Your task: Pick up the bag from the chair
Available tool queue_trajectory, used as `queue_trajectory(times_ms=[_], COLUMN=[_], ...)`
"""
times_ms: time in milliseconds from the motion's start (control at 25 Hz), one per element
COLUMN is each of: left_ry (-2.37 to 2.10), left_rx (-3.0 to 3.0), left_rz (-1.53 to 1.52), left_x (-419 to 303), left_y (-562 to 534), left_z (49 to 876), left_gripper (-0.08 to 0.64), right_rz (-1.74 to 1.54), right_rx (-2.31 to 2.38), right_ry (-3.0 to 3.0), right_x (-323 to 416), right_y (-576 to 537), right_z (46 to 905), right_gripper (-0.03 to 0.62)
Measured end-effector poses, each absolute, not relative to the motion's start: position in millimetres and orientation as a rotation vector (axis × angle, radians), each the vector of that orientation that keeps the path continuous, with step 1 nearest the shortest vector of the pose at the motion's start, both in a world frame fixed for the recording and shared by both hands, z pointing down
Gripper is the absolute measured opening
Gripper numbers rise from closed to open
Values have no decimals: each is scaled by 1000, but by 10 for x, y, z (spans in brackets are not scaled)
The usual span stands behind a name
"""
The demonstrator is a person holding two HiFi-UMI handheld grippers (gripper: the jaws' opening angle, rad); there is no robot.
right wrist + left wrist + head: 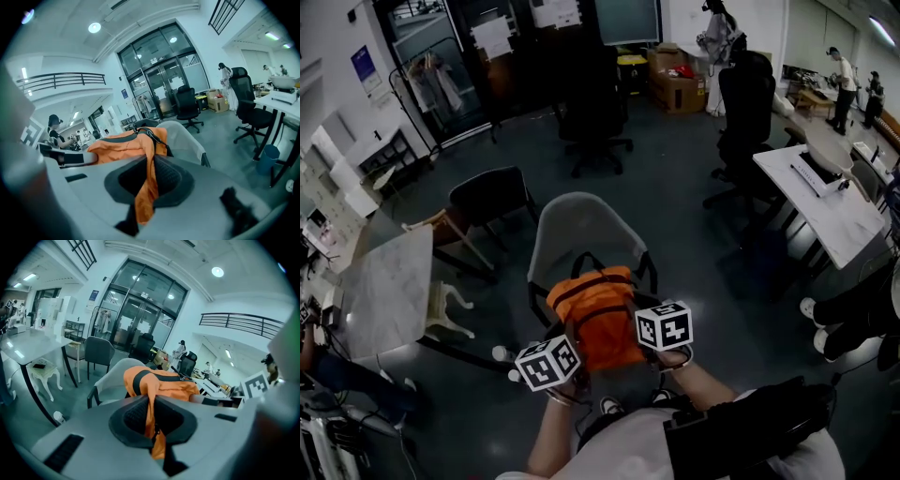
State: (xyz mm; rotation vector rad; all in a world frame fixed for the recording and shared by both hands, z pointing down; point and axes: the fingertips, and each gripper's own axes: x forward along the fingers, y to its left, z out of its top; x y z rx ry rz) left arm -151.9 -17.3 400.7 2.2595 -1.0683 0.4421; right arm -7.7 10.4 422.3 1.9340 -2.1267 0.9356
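An orange bag (598, 314) with black straps hangs in front of a grey shell chair (581, 234), its bottom toward me. My left gripper (562, 352) is shut on the bag's near left edge; orange fabric (152, 420) is pinched between its jaws. My right gripper (652, 342) is shut on the near right edge, with a fold of the fabric (147, 187) clamped in it. In both gripper views the bag (161, 383) (126, 143) bulges beyond the jaws with the chair back (185, 136) behind it. Whether the bag still touches the seat I cannot tell.
A marble-topped table (384, 291) stands at the left with a white stool (450, 305) under it. A dark chair (492, 197) is behind left. Black office chairs (745, 112) and a white desk (825, 197) are at the right. A person's legs (853, 314) reach in from the right.
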Motion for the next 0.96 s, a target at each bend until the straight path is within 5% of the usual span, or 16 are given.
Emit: queue_trajectory(times_ms=[960], left_ry=[-1064], left_rx=[2269], left_rz=[420], left_x=[-1538], left_y=[-646], left_z=[3999], left_gripper=[29], right_rz=[854], right_rx=[1984], right_ry=[-2105], right_x=[-84], right_y=[-292], right_z=[4113], right_gripper=[51])
